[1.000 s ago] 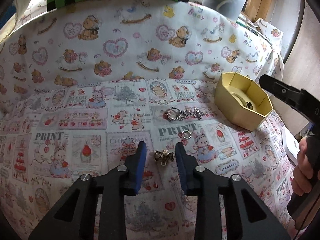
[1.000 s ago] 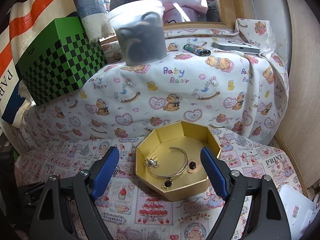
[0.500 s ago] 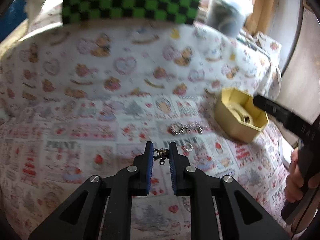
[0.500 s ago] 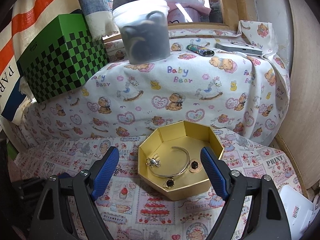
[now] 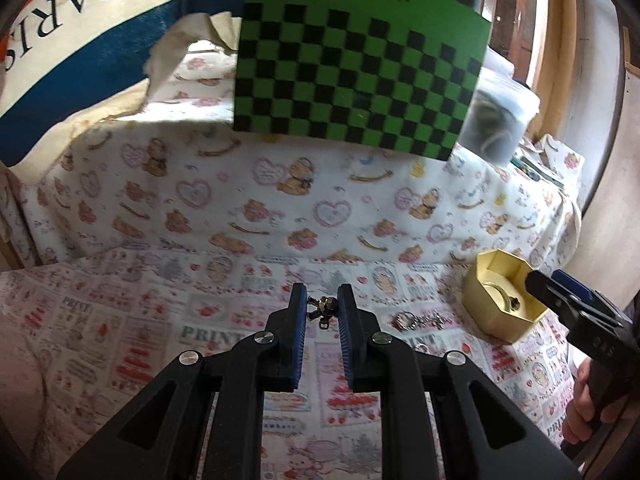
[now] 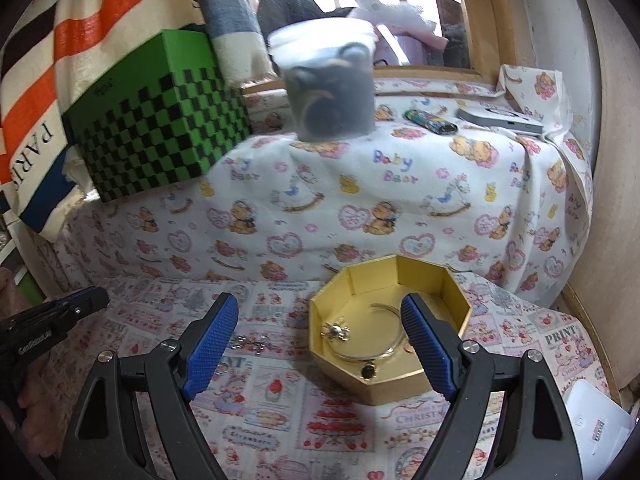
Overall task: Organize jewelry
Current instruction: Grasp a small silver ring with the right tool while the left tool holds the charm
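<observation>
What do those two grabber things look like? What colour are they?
Both the left gripper and the right gripper are black plastic frames with triangular cut-outs and round silver screws. Their fingers carry blue pads with a bumpy texture. White lettering marks their sides. No cables or sleeves are visible.

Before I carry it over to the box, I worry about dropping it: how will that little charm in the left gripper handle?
The charm is pinched only between the left gripper tips, so it could slip. A small loop dangles below, so it probably swings. It looks light, so the gold box should not tip.
</observation>
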Demonstrator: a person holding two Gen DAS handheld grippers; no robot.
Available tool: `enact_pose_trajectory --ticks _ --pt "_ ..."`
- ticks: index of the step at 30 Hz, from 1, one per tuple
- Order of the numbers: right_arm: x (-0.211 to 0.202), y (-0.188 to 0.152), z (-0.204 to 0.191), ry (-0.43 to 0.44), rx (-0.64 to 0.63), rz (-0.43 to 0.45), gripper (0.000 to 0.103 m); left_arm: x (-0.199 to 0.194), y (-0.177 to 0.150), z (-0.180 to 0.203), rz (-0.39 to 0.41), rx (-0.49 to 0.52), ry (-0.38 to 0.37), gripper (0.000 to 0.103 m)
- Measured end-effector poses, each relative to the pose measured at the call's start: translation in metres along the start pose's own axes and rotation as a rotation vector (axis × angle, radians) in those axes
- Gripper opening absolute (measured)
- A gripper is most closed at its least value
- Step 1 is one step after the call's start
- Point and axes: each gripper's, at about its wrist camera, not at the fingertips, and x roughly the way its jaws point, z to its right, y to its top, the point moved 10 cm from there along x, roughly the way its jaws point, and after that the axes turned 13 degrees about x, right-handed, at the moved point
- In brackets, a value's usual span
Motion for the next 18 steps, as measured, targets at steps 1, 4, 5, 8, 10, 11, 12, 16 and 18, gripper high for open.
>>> enact_pose_trajectory --ticks 1,4,5,8,10,11,12,16,18 --pt "-0.001 0.000 -0.004 0.015 -0.004 0.004 0.085 -0.001 0.000 -0.002 0.002 -0.004 0.004 0.015" --pt "-0.005 -0.002 -0.015 0.045 -0.021 0.009 0.085 0.000 0.000 -0.005 0.003 -0.014 0.011 0.015" --pt "-0.005 -0.004 -0.018 0.055 -0.026 0.004 0.085 0.000 0.000 -0.007 0.004 -0.015 0.016 0.015" --pt "-0.004 -0.010 -0.028 0.091 -0.027 -0.023 0.085 0.002 -0.001 -0.008 0.003 -0.007 0.038 0.015" --pt "-0.002 -0.015 -0.035 0.108 -0.032 -0.049 0.085 0.004 -0.002 -0.010 0.000 -0.007 0.046 0.015" --pt "-0.001 -0.018 -0.039 0.119 -0.034 -0.059 0.085 0.005 -0.002 -0.010 -0.002 -0.009 0.047 0.015" --pt "-0.002 -0.019 -0.043 0.132 -0.035 -0.064 0.085 0.005 -0.003 -0.011 -0.003 -0.012 0.048 0.015" --pt "0.002 -0.029 -0.058 0.176 -0.043 -0.103 0.083 0.008 -0.005 -0.016 -0.010 -0.025 0.061 0.015" --pt "0.010 -0.040 -0.066 0.235 -0.015 -0.171 0.071 0.009 -0.006 -0.018 -0.017 -0.040 0.059 0.015"
